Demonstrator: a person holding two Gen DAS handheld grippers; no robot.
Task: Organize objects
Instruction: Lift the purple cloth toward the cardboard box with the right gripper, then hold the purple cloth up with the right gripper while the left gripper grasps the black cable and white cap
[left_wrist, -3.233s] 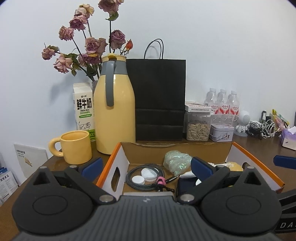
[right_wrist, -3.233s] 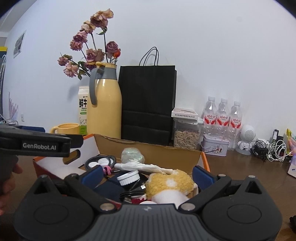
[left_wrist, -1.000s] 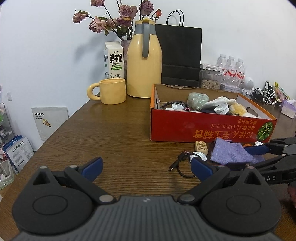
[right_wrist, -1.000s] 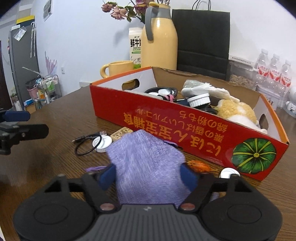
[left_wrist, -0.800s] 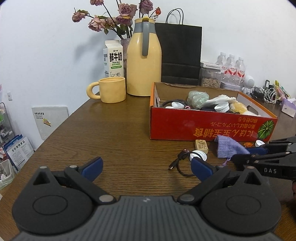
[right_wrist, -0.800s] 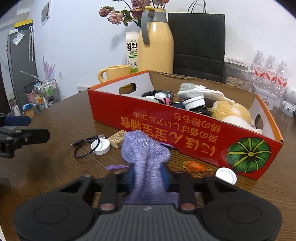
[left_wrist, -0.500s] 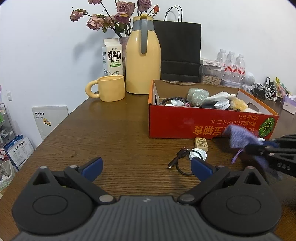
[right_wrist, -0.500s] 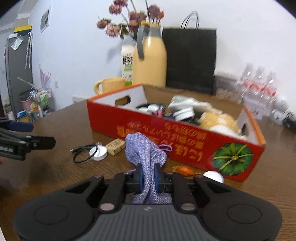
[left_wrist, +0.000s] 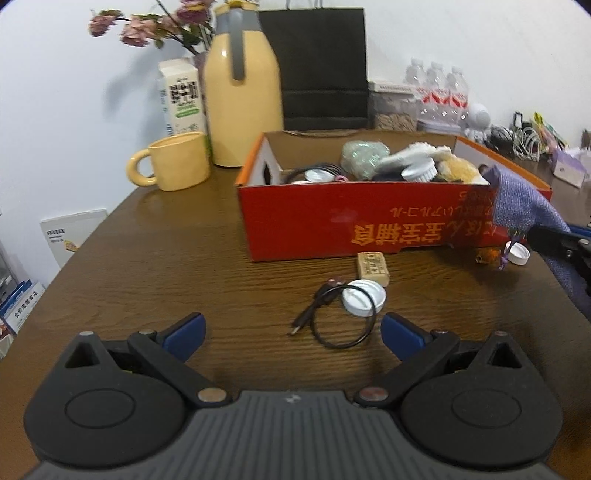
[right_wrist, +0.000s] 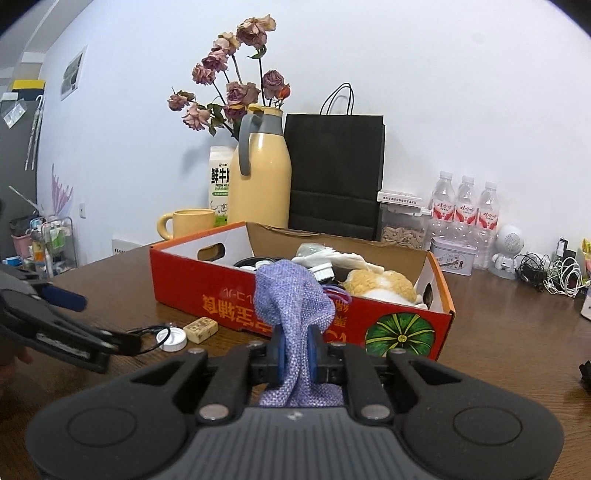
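My right gripper is shut on a purple woven pouch, lifted off the table in front of the red cardboard box. In the left wrist view the pouch hangs at the right, level with the box's front rim. My left gripper is open, low over the table. Just beyond its fingertips lie a black cable loop and a white cap. A small tan block lies near the box front, with another white cap and a small orange thing further right.
The box holds a plush toy, a white brush, coiled cable and a pale green bundle. Behind stand a yellow mug, yellow flask, milk carton, black paper bag, water bottles and tangled cables.
The right gripper closed on the purple pouch and lifted it from the table up to box height. The left gripper moved nearer to the cable and white cap.
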